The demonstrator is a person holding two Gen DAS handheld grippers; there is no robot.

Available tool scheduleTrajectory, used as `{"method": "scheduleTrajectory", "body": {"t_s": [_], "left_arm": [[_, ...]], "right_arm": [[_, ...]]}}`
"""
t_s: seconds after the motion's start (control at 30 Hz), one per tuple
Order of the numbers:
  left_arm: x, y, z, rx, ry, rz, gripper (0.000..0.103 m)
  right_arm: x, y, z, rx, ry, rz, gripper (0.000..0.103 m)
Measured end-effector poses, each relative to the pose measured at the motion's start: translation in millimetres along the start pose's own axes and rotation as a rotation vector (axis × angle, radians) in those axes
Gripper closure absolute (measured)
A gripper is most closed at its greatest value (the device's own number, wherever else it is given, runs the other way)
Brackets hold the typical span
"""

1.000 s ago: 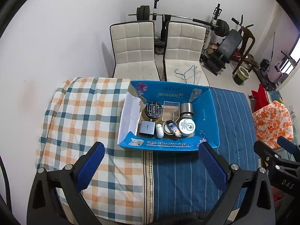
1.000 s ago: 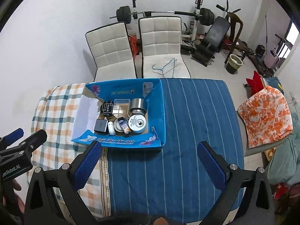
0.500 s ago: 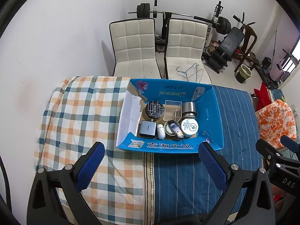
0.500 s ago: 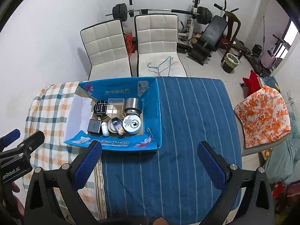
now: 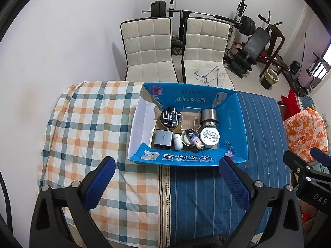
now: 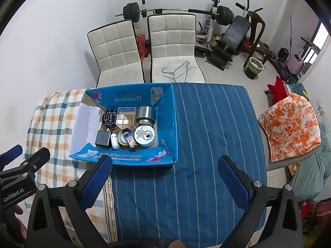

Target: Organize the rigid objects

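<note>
"Blank ME" marks the round black tin [image 5: 170, 117]; "GenRobot.AI" the left gripper [image 6: 14, 194]; "DAS" the right gripper [image 5: 319, 196].

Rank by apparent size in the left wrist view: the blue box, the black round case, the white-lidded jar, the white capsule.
1. blue box
2. black round case and white-lidded jar: they look alike, so I leave them unranked
3. white capsule

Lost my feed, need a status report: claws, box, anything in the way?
Both claws open, empty: left claw, right claw. Box on table, items inside. Nothing in the way.
</note>
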State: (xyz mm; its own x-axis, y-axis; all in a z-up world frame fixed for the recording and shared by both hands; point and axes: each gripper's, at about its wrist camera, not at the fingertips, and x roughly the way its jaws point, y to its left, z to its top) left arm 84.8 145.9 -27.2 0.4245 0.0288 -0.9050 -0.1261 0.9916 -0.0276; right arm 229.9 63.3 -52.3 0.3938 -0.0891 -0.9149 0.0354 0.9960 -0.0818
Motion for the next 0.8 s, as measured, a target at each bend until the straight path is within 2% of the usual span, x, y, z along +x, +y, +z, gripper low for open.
{"method": "scheduleTrajectory", "body": {"t_s": [0.8], "left_arm": [[-12.7,5.4,1.5,-0.009,-0.042,0.01,0.0]], "right_arm": [[-13.6,13.6,1.6,-0.049,-0.033,-0.002,0.0]]}}
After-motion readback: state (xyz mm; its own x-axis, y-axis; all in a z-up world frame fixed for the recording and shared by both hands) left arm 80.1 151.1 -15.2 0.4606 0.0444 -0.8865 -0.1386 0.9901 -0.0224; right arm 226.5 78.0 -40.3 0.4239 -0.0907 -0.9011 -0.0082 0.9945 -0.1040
